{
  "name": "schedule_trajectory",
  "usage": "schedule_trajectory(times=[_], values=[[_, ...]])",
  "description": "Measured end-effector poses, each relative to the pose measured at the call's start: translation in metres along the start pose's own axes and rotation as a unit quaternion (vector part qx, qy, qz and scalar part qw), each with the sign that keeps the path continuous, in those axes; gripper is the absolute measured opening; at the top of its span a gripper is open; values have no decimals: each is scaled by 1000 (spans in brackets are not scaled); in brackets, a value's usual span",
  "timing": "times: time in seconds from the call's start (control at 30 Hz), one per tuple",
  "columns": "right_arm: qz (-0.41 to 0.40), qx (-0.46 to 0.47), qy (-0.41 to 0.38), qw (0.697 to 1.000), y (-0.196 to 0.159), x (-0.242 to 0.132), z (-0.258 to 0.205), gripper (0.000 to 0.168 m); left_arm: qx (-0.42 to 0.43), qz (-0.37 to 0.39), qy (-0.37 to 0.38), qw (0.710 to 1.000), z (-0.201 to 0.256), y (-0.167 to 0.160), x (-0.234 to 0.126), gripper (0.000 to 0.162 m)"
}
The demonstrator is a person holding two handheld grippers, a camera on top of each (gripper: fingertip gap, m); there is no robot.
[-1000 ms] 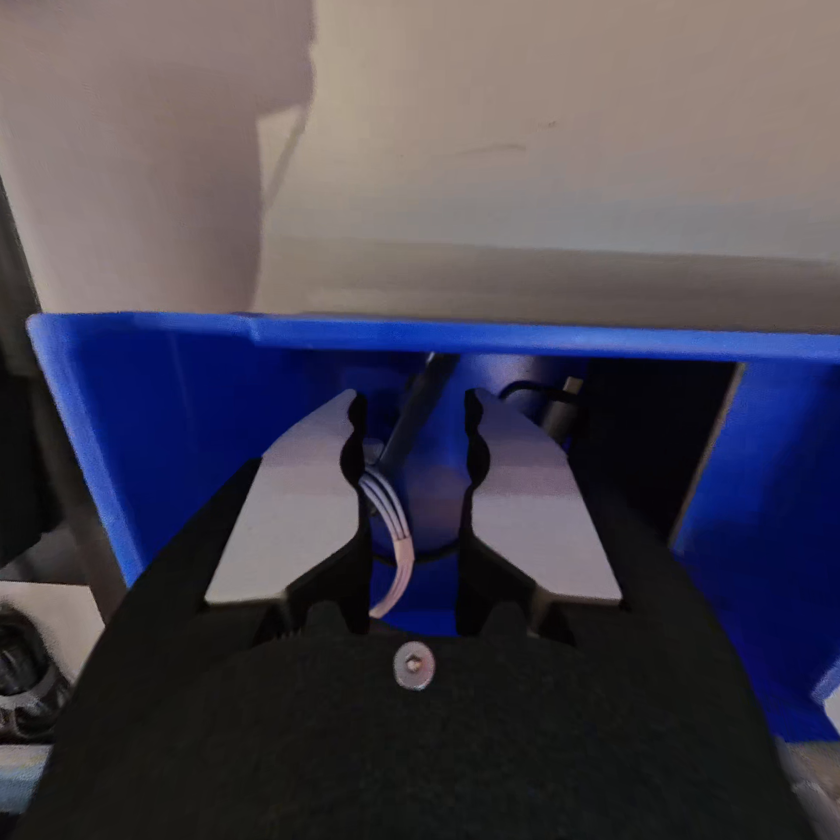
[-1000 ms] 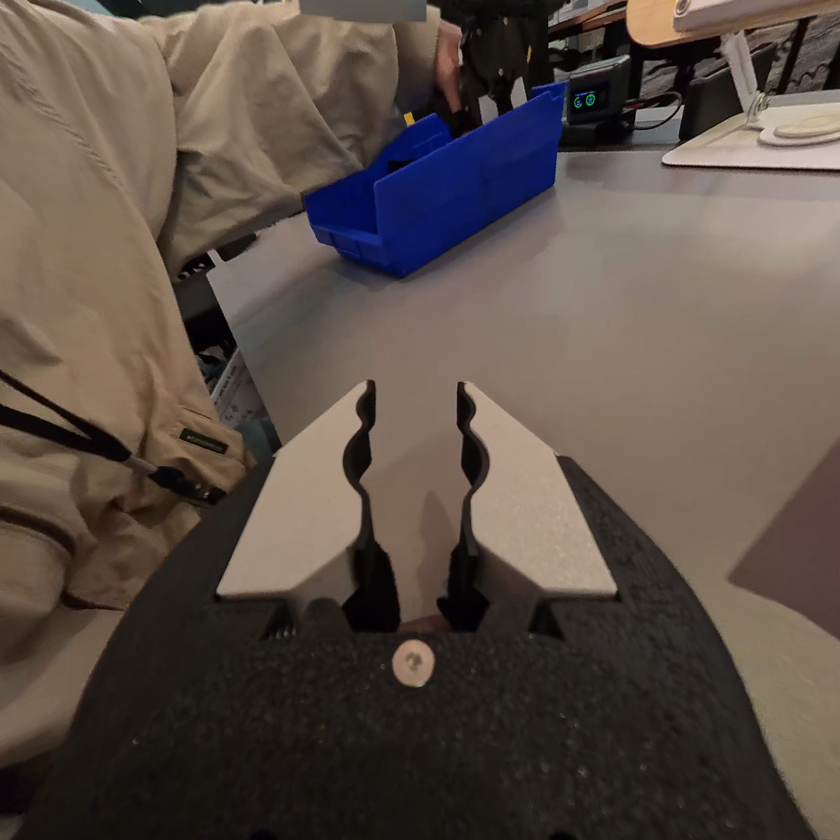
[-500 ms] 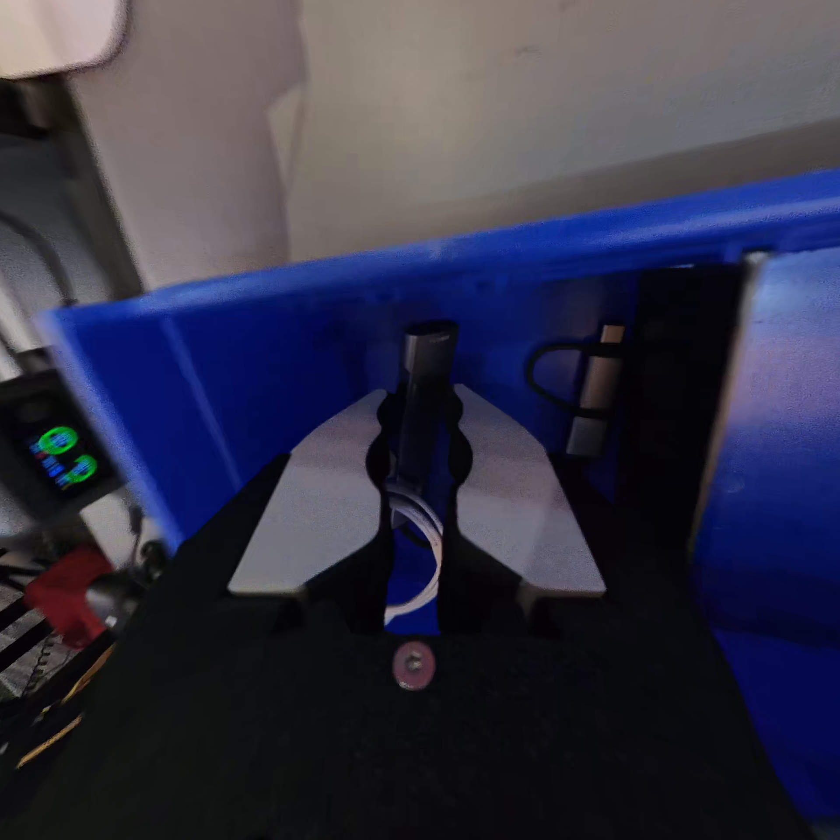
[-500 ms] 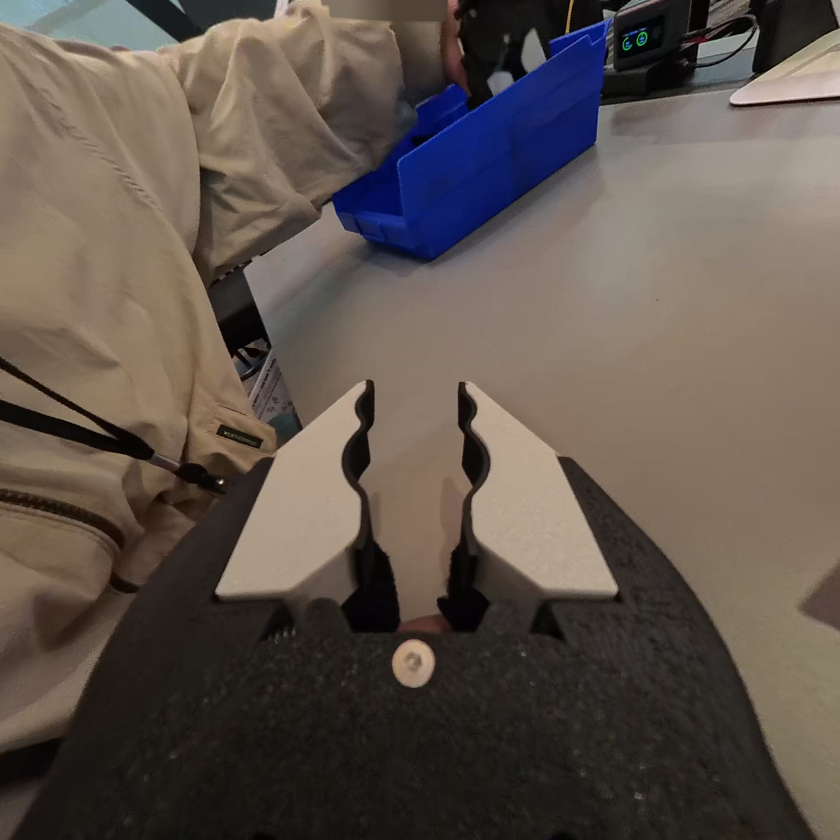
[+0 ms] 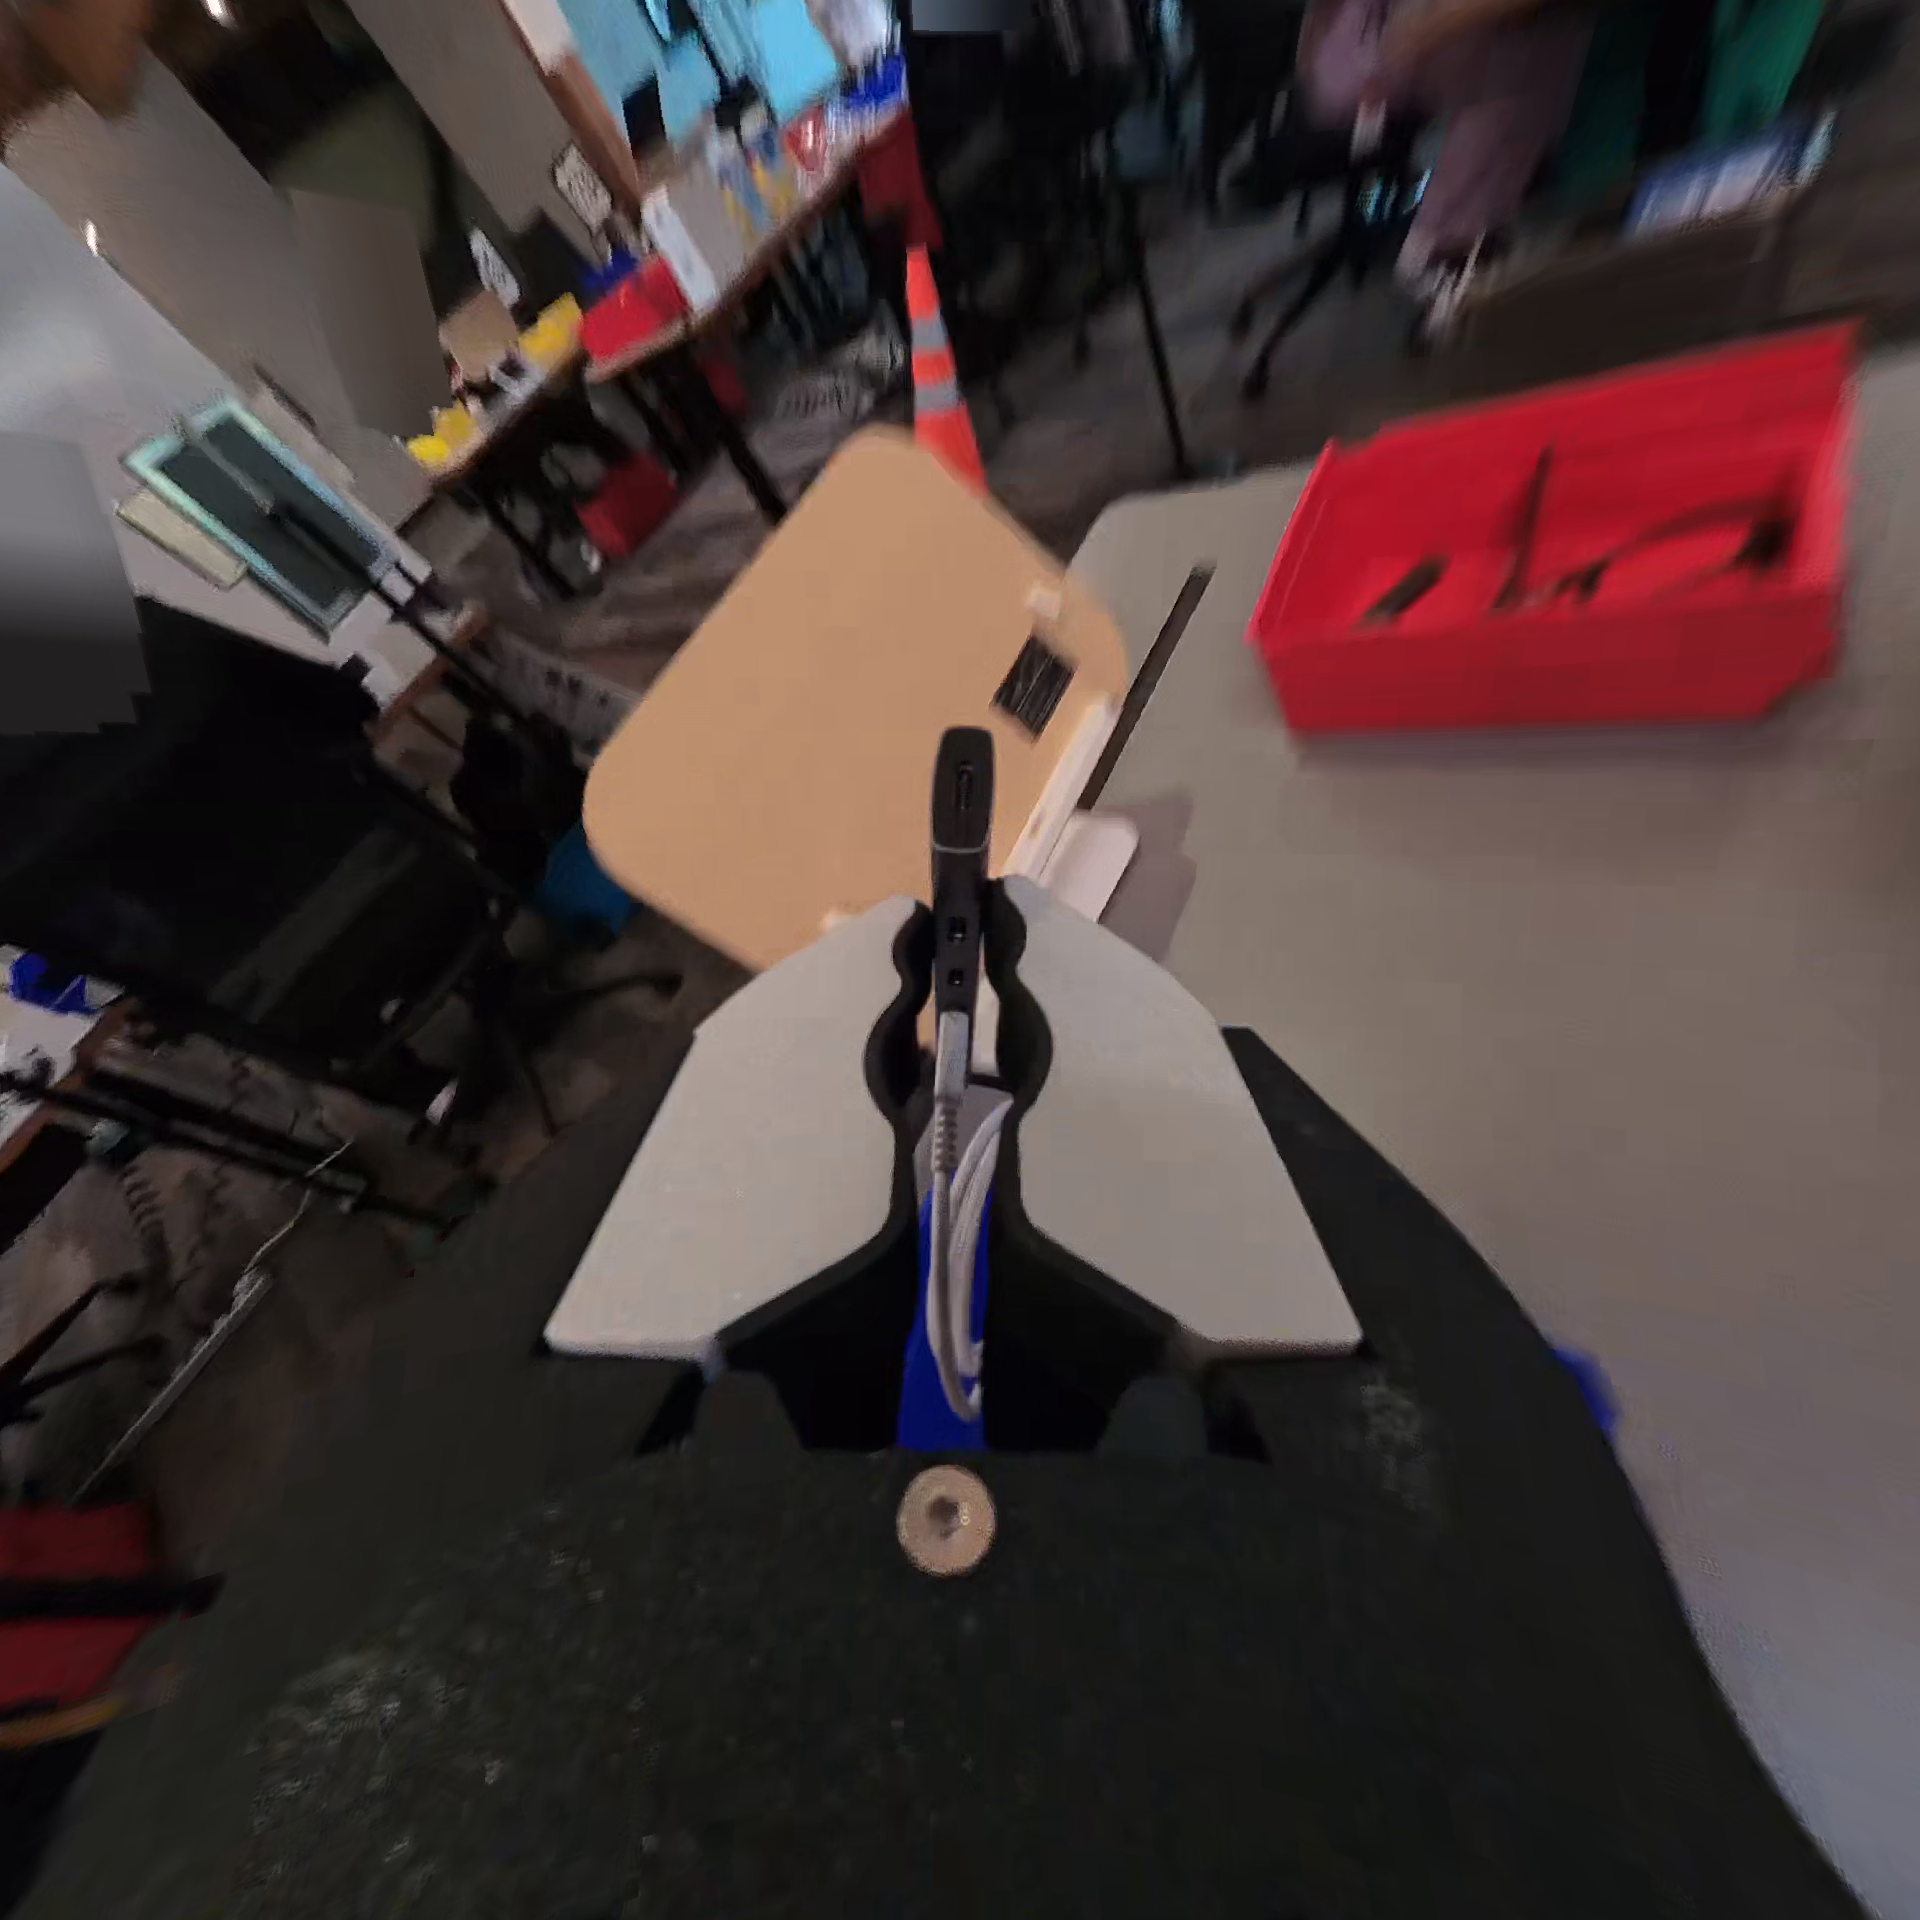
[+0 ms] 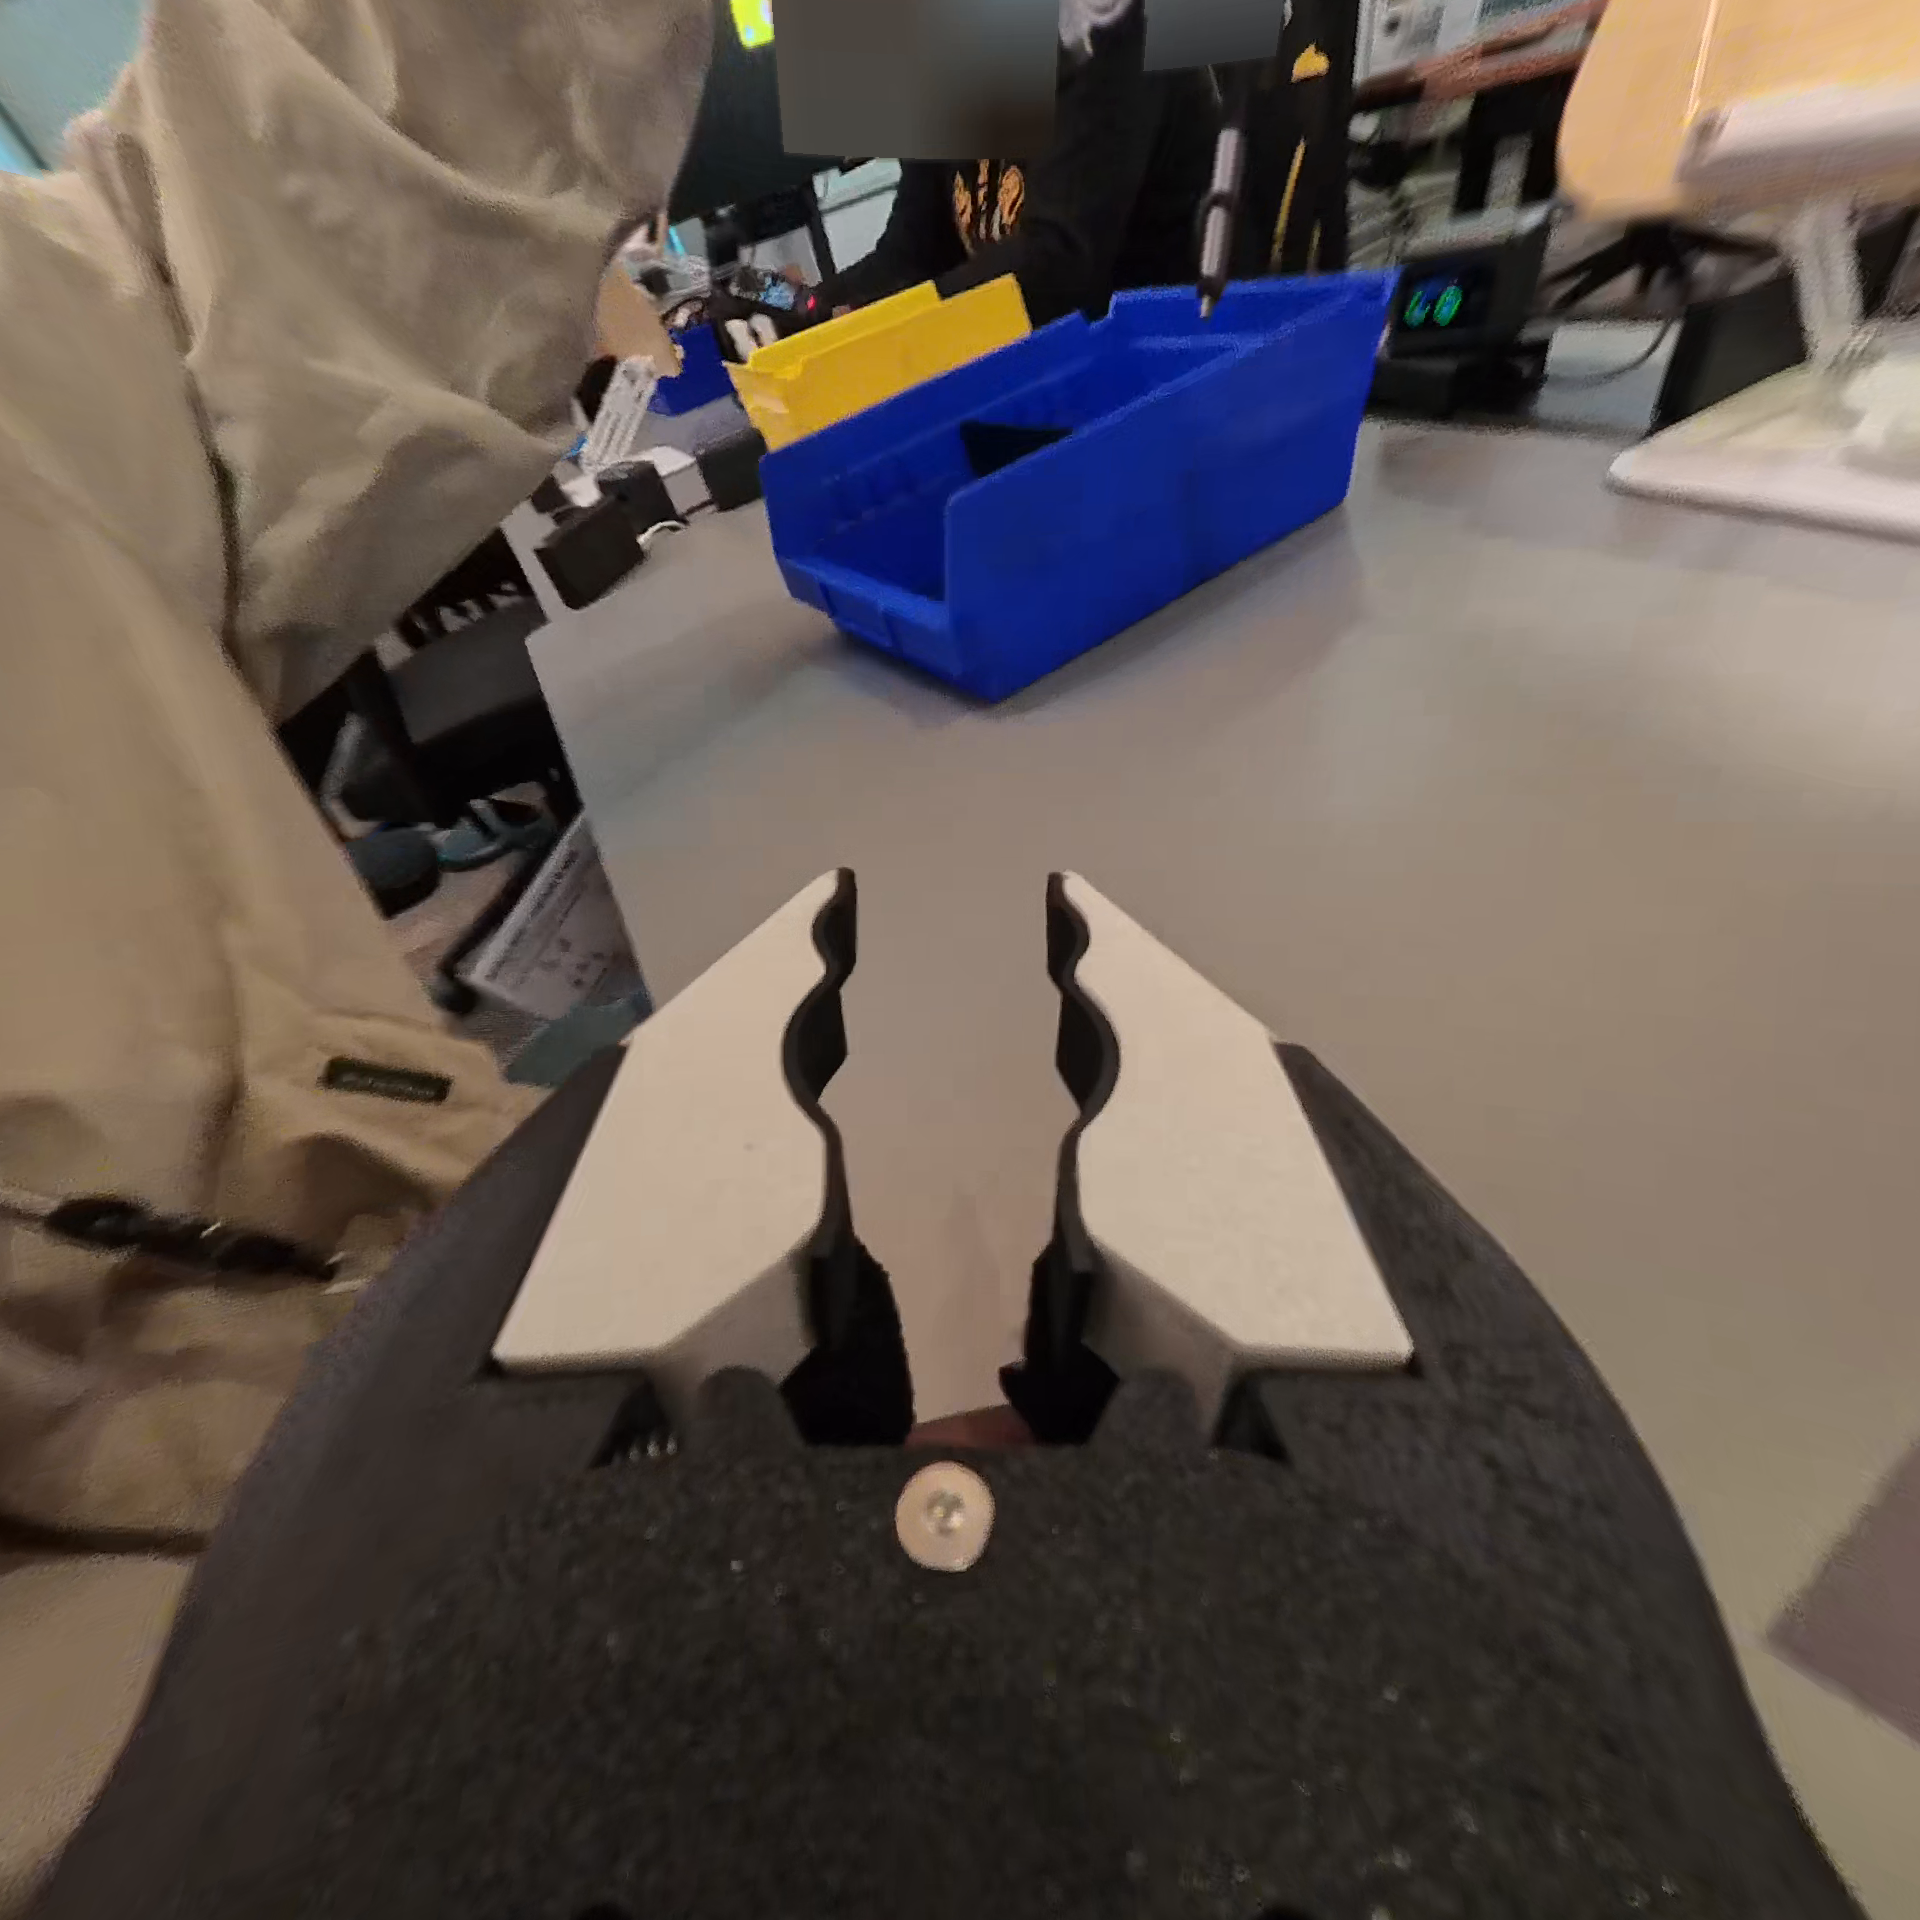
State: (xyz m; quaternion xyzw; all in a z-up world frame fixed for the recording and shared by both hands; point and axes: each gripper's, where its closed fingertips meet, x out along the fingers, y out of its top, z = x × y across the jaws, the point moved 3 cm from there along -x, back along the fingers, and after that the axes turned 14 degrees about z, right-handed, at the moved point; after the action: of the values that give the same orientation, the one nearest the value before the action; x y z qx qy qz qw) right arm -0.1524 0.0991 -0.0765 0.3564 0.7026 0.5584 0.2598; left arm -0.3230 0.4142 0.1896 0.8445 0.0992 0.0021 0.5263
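My left gripper (image 5: pixel 958 914) is shut on a dark slim adapter (image 5: pixel 961 805) with a grey-white cable (image 5: pixel 961 1226) trailing back between the fingers. It holds the adapter up in the air, tip pointing forward. In the right wrist view the same adapter (image 6: pixel 1218 223) hangs above the far end of a blue bin (image 6: pixel 1091 499) on the grey table (image 6: pixel 1455 883). My right gripper (image 6: pixel 951 894) is open and empty, low over the table, well short of the blue bin.
A red bin (image 5: pixel 1558 592) with dark items sits on the table ahead right of the left gripper. A tan board (image 5: pixel 831 675) stands beyond. A yellow bin (image 6: pixel 883 348) lies behind the blue one. A person's beige jacket sleeve (image 6: pixel 260 520) fills the left. One gripper's finger ends stand about 45 centimetres off the other's.
My left gripper closed on the adapter inside the blue bin, then lifted it out and swung up and away. My right gripper stayed open and turned slightly.
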Motion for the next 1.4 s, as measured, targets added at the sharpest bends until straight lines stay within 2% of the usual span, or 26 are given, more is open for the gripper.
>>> schedule_trajectory(times=[0.1,0.2,0.27,0.37,0.47,0.57,0.7,0.77,0.83,0.9,0.97,1.07,1.13,1.23,1.33,1.4], values=[[30,-105,-14,994,53,18,0,36,-81,89,-11,993,33,62,3,9],[100,-228,-78,965,133,34,0,40,-220,155,-51,962,77,102,11,9],[146,-291,-97,941,179,37,-17,39,-296,177,-70,936,106,109,22,9],[163,-340,-107,920,208,42,-41,37,-375,175,-66,908,148,89,44,9],[127,-323,-118,930,187,55,-35,35,-401,174,-34,899,186,56,62,9],[72,-312,-141,937,150,63,-3,33,-467,185,-39,864,226,29,75,9],[17,-288,-110,951,109,67,17,24,-525,181,-28,831,256,-4,86,9],[-24,-291,-94,952,93,68,24,22,-535,165,-38,828,263,-17,88,10],[-37,-263,-52,963,87,65,25,22,-487,158,-75,856,271,-23,81,9],[-47,-234,-33,970,86,58,33,22,-381,140,-73,911,277,-39,69,25],[-71,-174,25,982,80,50,32,22,-294,122,-76,945,289,-61,57,35],[-115,-95,168,974,60,37,9,22,-270,121,-139,945,319,-76,44,39],[-151,-48,219,963,44,33,0,22,-282,110,-174,937,333,-78,42,41],[-230,-44,239,942,11,31,-4,22,-268,58,-204,940,346,-82,47,48],[-289,-60,243,924,-15,30,-8,22,-233,17,-221,947,358,-91,47,46],[-301,-60,248,919,-22,32,-10,21,-221,-6,-236,946,364,-97,47,42]])
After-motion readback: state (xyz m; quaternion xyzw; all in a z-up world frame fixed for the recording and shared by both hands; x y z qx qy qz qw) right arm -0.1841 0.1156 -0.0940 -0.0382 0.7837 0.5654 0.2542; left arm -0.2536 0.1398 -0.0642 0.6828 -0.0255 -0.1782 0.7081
